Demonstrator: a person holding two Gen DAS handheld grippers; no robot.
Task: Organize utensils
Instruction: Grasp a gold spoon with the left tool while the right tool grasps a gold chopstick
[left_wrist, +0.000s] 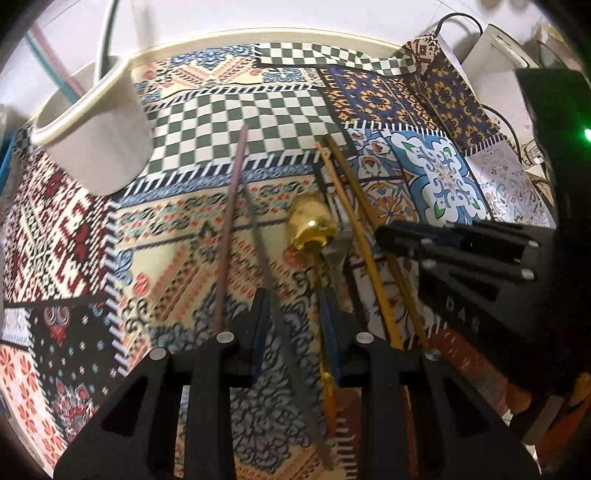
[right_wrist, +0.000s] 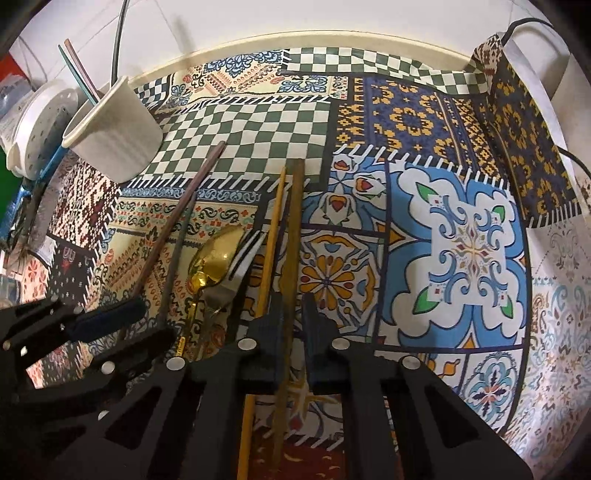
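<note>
Two straws stand in our cup (right_wrist: 110, 136); chopsticks, spoon (right_wrist: 212, 258) and fork remain. Right hand-held gripper (right_wrist: 291, 328) clenches the brown chopstick (right_wrist: 293, 236); left hand-held gripper (left_wrist: 295, 314) is released.

The tabletop wears a smooth printed cloth (right_wrist: 458, 258) with a faint sheen. The spoon (right_wrist: 214, 254) is glossy gold metal, the fork (right_wrist: 240, 266) bright polished steel. The chopsticks (right_wrist: 293, 229) look like matt wood or bamboo. The cup (right_wrist: 118, 136) is matt cream plastic, and the right tongs (right_wrist: 291, 350) are matt black plastic with ribbed pads.
</note>
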